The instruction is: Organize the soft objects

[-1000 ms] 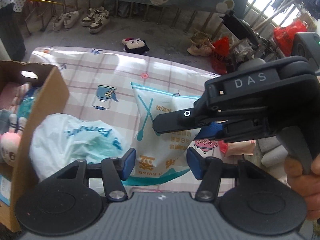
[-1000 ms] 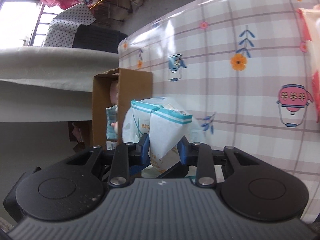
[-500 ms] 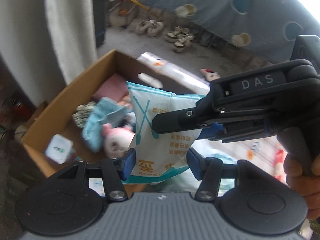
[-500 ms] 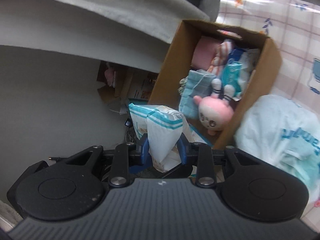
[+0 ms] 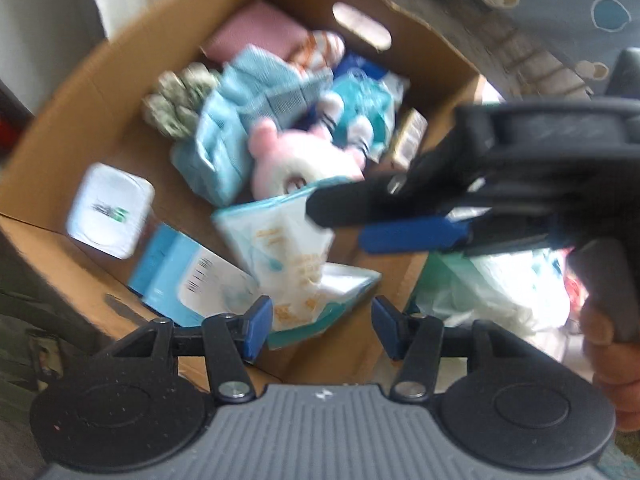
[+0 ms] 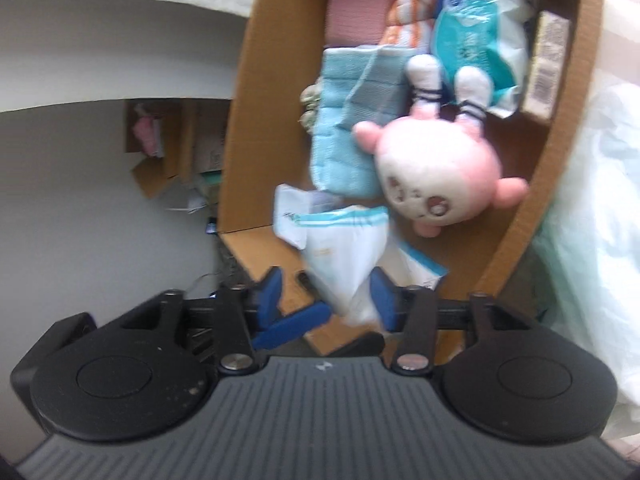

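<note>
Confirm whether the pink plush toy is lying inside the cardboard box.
Yes, the pink plush toy lies inside the cardboard box, beside a folded blue towel.

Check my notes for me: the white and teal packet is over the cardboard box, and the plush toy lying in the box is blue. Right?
Not quite. The plush toy is pink, not blue; the right wrist view shows it clearly, lying in the cardboard box beside a folded light blue cloth. The rest holds: the white and teal packet is over the box.
</note>
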The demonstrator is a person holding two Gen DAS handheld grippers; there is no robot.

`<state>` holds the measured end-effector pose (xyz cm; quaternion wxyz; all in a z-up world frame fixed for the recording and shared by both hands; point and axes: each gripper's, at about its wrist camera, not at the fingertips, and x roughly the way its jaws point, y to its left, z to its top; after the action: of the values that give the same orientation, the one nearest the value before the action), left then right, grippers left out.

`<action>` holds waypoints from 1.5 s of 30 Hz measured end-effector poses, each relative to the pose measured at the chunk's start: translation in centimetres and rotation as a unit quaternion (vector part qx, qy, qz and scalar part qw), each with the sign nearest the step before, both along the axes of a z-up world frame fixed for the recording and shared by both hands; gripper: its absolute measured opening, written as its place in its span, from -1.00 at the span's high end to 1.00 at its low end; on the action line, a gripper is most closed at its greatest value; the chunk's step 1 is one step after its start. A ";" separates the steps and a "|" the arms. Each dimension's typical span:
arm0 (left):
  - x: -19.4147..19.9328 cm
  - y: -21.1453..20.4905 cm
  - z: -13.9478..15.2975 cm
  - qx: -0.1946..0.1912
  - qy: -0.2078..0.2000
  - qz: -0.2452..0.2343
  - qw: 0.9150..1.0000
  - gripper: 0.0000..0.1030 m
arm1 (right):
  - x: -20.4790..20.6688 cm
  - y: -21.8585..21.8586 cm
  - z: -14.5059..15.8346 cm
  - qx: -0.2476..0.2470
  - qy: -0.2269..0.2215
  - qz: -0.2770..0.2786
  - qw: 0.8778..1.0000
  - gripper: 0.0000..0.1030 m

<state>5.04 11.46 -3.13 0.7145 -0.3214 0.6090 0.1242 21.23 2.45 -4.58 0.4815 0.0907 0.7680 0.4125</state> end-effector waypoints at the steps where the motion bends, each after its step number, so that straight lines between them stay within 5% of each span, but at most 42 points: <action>1: 0.0 0.2 -0.9 -0.015 0.003 -0.001 1.000 -0.07 | 0.1 -0.2 0.0 -0.001 -0.007 -0.002 1.000 -0.05; 12: 0.2 1.5 -2.2 -0.018 0.023 -0.007 1.000 -0.14 | 3.2 -3.3 1.5 0.016 -0.050 -0.076 0.996 -0.22; 21: 2.2 2.4 -6.5 -0.092 0.037 0.011 0.995 -0.21 | 3.2 -8.4 1.9 0.015 -0.054 -0.174 0.983 -0.28; 30: 2.8 1.8 -5.9 -0.077 0.034 0.025 0.996 -0.27 | 2.3 -13.8 1.3 0.021 -0.048 -0.232 0.971 -0.30; 36: 2.7 -0.1 -1.7 0.052 0.015 0.020 0.998 -0.60 | 2.2 -16.9 1.0 0.039 -0.067 -0.235 0.969 -0.59; 41: 2.1 -3.0 2.9 0.170 0.014 0.018 0.985 -0.76 | 1.9 -19.8 1.8 0.064 -0.108 -0.230 0.965 -0.79; 45: 1.4 -5.3 5.7 0.216 -0.005 0.031 0.976 -0.85 | 1.8 -22.0 2.7 0.061 -0.159 -0.208 0.963 -0.98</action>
<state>6.39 6.15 2.62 0.7656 -0.1787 0.5540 0.2739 23.01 -19.56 -1.85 0.6662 0.2109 0.6192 0.3582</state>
